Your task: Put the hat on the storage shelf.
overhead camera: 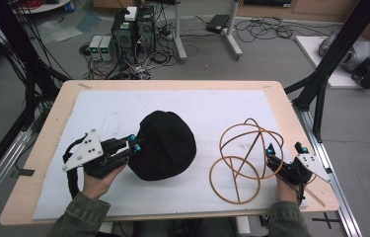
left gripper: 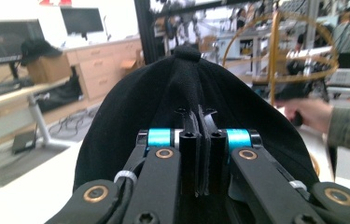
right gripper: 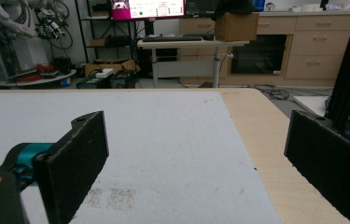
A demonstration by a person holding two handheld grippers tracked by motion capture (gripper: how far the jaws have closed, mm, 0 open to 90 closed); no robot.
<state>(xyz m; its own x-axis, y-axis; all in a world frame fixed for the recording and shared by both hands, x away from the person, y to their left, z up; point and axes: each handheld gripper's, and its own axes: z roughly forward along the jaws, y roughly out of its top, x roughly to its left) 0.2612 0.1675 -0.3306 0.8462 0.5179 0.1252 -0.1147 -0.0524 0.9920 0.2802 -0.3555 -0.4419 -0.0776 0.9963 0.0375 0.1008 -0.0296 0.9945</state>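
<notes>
Table (overhead camera: 49, 148) was wood with a white mat (overhead camera: 197, 106) over most of it. I saw two things on the mat: a black cap (overhead camera: 165, 145) left of centre, and a tan wire-hoop stand (overhead camera: 244, 158) well to its right.

Cap: it sat crown-up on the mat, by the high view at least partly in contact with it. In the left gripper view it (left gripper: 172, 98) bulged up right in front of the jaws, button on top, and looked tilted up on the pinched side. I couldn't tell how much of it was off the mat.

Stand: a round hoop base flat on the mat with crossed hoops rising over it, nothing on it. In the left gripper view it (left gripper: 275, 51) showed beyond the cap.

Left gripper (overhead camera: 134, 143): jaws clamped together on a fold of the cap's near-left edge. The left gripper view (left gripper: 199, 140) showed fabric squeezed between the pads with no gap. So the grasp was done.

Right gripper (overhead camera: 285, 150): it sat just right of the stand, near the table's right edge, close to the hoops. I couldn't tell from above whether it touched them. In the right gripper view (right gripper: 196, 154) its jaws stood wide apart over bare mat with nothing between them.

My read on progress was early stage. The cap was gripped and probably being lifted, but it was not on the stand. What was left: carry it right, set the crown over the hoops, release. The right gripper looked placed to steady the stand, but it had not taken hold.
</notes>
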